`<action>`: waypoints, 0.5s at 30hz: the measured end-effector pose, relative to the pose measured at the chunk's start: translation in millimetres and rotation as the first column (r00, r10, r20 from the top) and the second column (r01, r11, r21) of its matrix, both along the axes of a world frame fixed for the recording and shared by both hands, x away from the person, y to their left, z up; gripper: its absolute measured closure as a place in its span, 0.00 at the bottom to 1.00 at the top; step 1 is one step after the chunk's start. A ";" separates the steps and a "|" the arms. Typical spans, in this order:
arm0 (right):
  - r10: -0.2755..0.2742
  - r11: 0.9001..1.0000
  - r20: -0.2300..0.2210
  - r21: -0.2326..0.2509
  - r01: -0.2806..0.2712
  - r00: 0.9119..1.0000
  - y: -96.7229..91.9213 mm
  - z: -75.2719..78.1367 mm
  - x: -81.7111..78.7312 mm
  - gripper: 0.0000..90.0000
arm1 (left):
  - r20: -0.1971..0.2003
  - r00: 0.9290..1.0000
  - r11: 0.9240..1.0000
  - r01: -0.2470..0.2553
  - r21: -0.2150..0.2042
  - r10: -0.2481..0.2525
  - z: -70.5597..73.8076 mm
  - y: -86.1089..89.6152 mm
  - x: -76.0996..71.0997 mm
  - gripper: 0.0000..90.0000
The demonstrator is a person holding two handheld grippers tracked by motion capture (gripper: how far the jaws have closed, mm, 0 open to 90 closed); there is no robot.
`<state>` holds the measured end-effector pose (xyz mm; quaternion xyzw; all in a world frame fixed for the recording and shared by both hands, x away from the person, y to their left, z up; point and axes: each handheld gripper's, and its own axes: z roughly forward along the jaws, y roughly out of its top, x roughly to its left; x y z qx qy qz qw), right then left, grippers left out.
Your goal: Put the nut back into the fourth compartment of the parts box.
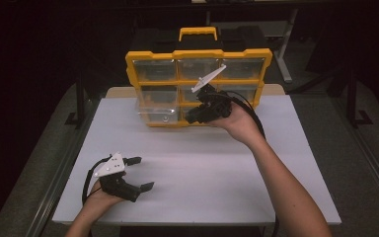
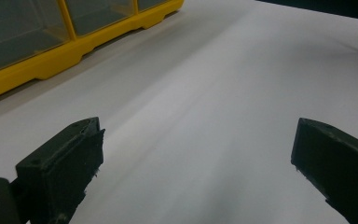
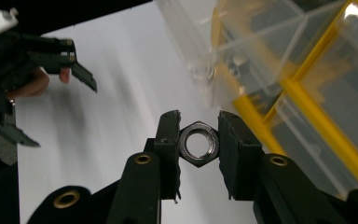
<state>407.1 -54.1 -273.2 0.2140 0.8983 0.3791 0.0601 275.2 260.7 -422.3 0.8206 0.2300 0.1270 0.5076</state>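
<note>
Right gripper (image 3: 199, 122): jaws pinching one steel hex nut (image 3: 199, 144) across its flats, bore facing the camera so the hole reads as a full circle. One nut held.

High view: the right gripper (image 1: 193, 117) sits centre frame, just in front of the lower row of the yellow organizer case (image 1: 197, 54), which stands upright at the far edge of the bench (image 1: 217, 173). One clear drawer (image 1: 159, 114), lower left of the case, is pulled out toward the bench. In the right gripper view that drawer (image 3: 233, 46) lies above and to the right of the jaws, close but apart from the nut; small metal parts show dimly inside it, too blurred to count.

Key relation: nut is below and left of the open drawer in the right gripper view. If the nut belongs there, the move would be up and over the drawer's front wall, then release. Judgement only.

Left gripper (image 1: 139, 174): lower left of the high view, resting low over the bench, jaws spread wide, nothing between them. It is well apart from the case; the right hand (image 1: 239, 123) is much the nearer.

Count: two grippers, one case, one drawer out, one nut in the grip.
</note>
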 end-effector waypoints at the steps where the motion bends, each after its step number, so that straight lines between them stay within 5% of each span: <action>1: 0.002 1.000 0.007 0.003 -0.002 1.000 1.5 2.7 1.5 0.77 | 0.001 1.000 1.000 0.000 0.000 0.000 0.1 0.1 0.0 0.02; 15: -0.012 1.000 0.027 0.025 0.011 1.000 24.9 30.6 18.7 0.77 | -0.003 1.000 1.000 -0.005 -0.014 0.005 0.9 0.4 -0.6 0.02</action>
